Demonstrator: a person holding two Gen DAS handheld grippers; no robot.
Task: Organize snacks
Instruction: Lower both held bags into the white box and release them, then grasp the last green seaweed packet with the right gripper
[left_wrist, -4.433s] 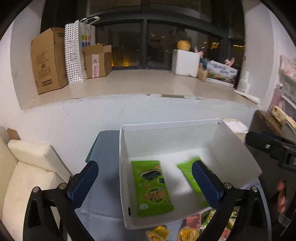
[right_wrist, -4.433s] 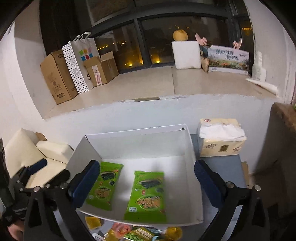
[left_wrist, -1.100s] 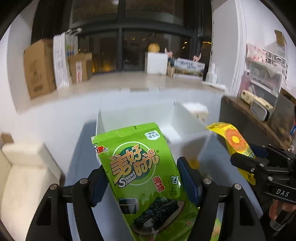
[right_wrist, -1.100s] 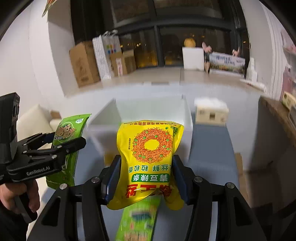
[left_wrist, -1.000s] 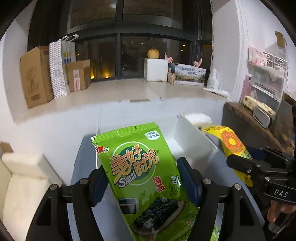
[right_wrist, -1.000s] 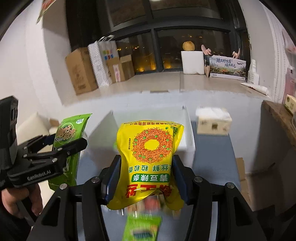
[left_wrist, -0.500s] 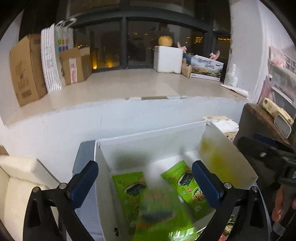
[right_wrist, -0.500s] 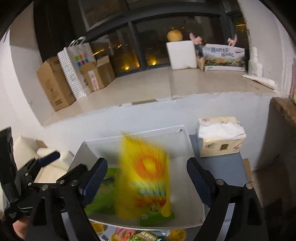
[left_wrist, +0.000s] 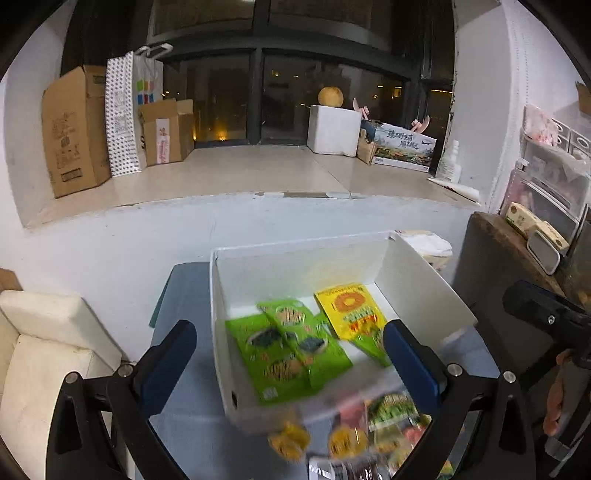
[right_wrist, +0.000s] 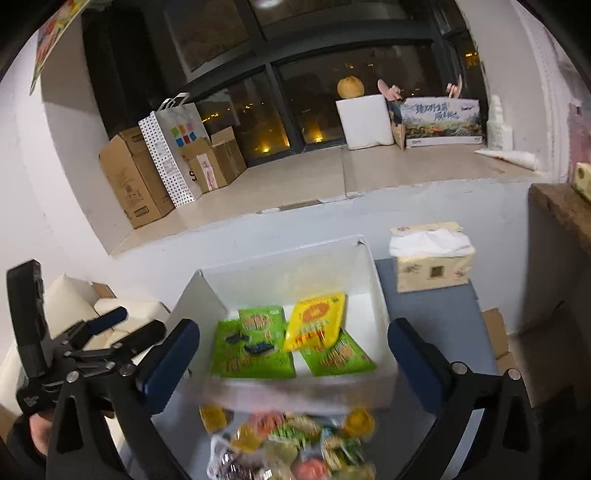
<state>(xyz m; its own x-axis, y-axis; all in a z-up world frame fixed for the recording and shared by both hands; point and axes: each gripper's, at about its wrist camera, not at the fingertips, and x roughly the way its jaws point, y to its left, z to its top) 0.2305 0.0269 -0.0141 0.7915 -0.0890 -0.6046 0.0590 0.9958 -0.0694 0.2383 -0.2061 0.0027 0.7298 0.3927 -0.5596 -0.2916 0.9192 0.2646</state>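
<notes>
A yellow snack bag (right_wrist: 316, 325) with an orange ring printed on it is lying inside the white box (right_wrist: 369, 266), overlapping green seaweed packets (right_wrist: 251, 350) that are lying flat on the box floor. In the left wrist view the yellow bag (left_wrist: 351, 310) is sitting toward the right wall of the box (left_wrist: 218, 295), with the green packets (left_wrist: 284, 343) beside it on the left. The bag's long axis is running from the near edge of the box toward its far wall, slightly tilted, with the sealed top edge pointing away toward the window wall. The green packets are lying roughly the same way, fanned a little across each other.

The left gripper (left_wrist: 288, 354) is hanging over the box with its jaws spread wide and nothing between them. The right gripper (right_wrist: 293, 363) is opening its jaws, already wide, and nothing is between them either.

The box is resting on a grey-blue surface (right_wrist: 436, 317). A blurred heap of loose snacks (right_wrist: 291, 439) is lying in front of the box, and a tissue box (right_wrist: 432, 258) is standing just beyond its right corner. Behind, a white ledge is carrying cardboard boxes (right_wrist: 133, 177), a dotted paper bag (right_wrist: 173, 147) and a white foam block (right_wrist: 365, 122) against dark windows. A cream cushion (left_wrist: 40, 339) is sitting to the left.
</notes>
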